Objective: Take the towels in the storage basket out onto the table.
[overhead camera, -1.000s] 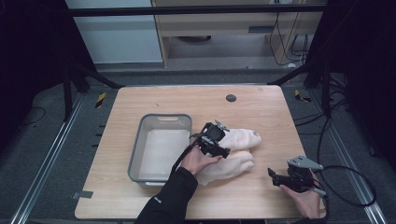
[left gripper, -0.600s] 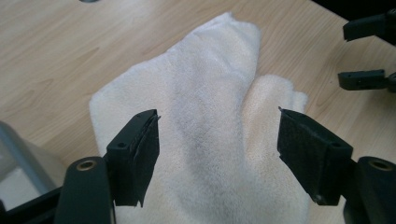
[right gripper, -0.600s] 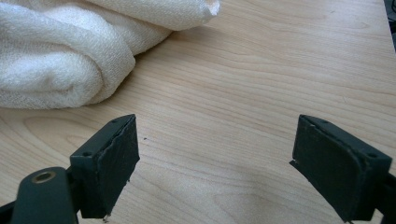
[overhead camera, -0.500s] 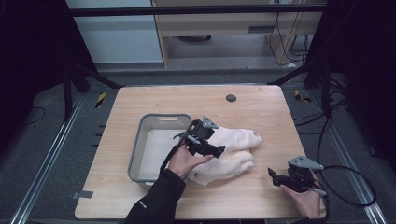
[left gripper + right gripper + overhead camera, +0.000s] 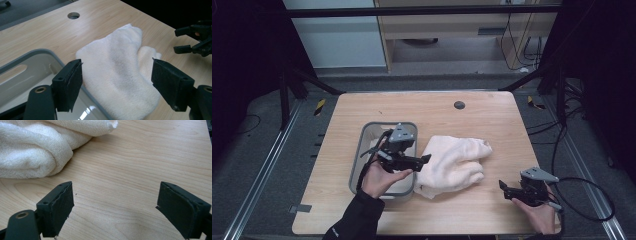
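Cream terry towel (image 5: 454, 164), crumpled into a loosely folded heap, lying flat right of centre on the wooden table (image 5: 492, 115), its left edge just beside the grey bin (image 5: 357, 160), held by nothing

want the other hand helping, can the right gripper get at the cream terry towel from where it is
Probably yes: the right gripper has open jaws, and bare wooden table lies between it and the cream terry towel.
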A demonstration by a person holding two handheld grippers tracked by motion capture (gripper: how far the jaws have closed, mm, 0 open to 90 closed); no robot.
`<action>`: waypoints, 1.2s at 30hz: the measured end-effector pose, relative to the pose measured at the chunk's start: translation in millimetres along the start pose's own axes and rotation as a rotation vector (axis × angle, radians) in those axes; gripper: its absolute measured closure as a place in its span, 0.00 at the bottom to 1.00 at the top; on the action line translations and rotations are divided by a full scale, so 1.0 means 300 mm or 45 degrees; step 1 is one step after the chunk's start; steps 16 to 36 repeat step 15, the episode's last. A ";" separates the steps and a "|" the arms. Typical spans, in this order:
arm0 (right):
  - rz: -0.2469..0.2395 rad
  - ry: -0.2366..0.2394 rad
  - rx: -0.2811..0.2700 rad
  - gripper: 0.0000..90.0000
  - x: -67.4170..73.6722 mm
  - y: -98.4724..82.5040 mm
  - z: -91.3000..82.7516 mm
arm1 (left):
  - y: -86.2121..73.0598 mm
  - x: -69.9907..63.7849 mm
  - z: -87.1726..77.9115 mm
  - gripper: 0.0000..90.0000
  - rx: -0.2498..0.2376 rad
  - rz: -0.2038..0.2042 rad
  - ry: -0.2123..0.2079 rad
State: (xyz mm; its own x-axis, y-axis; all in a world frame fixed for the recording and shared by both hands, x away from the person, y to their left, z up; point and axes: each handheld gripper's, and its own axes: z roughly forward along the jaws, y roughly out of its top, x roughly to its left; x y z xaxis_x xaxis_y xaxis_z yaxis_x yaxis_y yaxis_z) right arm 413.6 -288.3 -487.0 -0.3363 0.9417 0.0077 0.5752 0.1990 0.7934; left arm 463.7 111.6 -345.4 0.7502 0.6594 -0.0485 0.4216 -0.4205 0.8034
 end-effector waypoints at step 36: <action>-0.002 -0.002 0.012 0.14 0.001 -0.004 -0.001 | -0.191 0.167 -0.186 0.27 -0.104 -0.153 0.150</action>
